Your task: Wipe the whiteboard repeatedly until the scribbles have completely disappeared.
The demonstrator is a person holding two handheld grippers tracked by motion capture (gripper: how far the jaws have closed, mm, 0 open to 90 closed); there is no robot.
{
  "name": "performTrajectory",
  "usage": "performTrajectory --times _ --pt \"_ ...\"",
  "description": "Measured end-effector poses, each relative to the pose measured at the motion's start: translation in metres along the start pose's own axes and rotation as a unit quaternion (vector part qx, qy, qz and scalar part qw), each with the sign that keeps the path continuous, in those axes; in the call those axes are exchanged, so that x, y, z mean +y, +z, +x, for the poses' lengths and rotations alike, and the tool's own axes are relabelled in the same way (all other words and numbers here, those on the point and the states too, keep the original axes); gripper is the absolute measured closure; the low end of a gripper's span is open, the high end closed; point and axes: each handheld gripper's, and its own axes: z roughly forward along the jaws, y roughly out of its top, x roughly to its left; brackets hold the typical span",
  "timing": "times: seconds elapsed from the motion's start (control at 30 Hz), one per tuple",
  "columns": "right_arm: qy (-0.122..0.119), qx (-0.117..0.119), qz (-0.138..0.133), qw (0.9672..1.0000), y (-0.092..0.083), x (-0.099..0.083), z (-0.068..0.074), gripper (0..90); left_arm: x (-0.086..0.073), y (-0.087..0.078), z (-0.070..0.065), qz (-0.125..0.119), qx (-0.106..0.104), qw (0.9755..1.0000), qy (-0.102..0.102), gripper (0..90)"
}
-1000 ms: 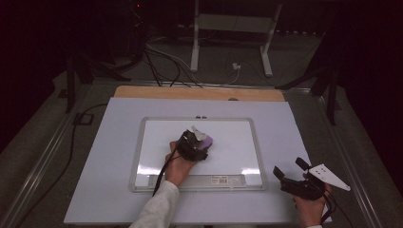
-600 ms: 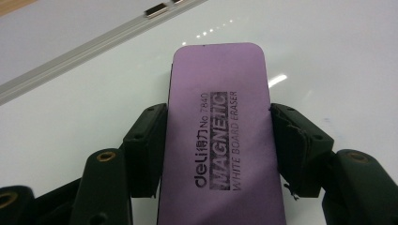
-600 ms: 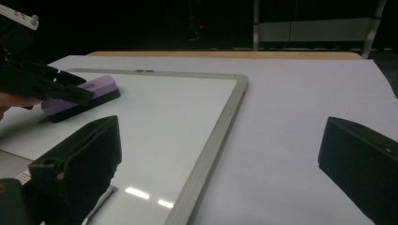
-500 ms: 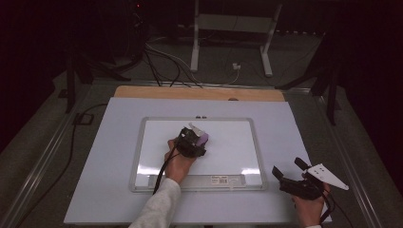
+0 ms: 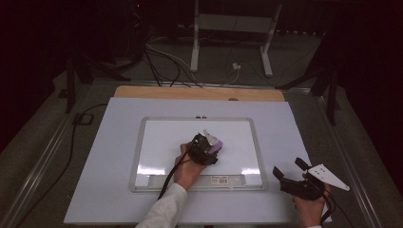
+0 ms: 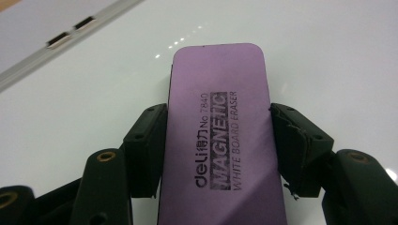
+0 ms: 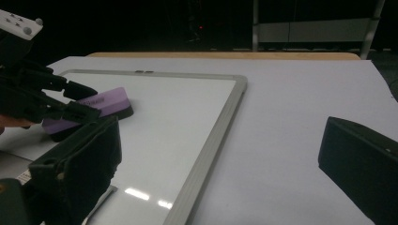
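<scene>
Purple eraser pinched at both long sides by left gripper, laid flat on whiteboard, near middle. Right gripper held off whiteboard, past its right bottom corner, jaws spread wide, nothing between them.

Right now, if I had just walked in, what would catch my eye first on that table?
Probably the purple rectangular whiteboard eraser, clamped on both sides by the black left gripper and resting on the glossy white metal-framed whiteboard in the middle of the table. Next, the black right gripper near the table's front right corner, jaws apart and holding nothing, beside the board's frame.
</scene>
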Motion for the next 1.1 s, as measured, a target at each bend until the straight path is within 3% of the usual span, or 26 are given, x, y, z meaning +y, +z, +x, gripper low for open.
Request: performTrajectory --times 0.1,0.2,0.37,0.43,1.1 --pt "0.001 -0.001 -0.001 1.0 0.0 0.0 -0.001 0.3 0.002 0.002 0.012 0.011 0.03 0.9994 -0.011 41.4" --pt "0.002 -0.001 -0.001 1.0 0.0 0.0 -0.001 0.3 -0.001 0.004 0.029 0.016 0.046 0.9981 -0.039 41.4" --pt "0.003 -0.002 0.001 1.0 0.0 0.0 -0.001 0.3 -0.006 0.002 0.053 0.023 0.07 0.9943 -0.077 41.4" --pt "0.005 -0.004 0.001 1.0 0.0 0.0 -0.002 0.3 -0.007 0.001 0.057 0.025 0.087 0.9926 -0.081 41.4" --pt "0.006 -0.003 -0.001 1.0 0.0 0.001 -0.002 0.3 -0.011 -0.021 0.073 -0.018 0.075 0.9906 -0.113 41.3"
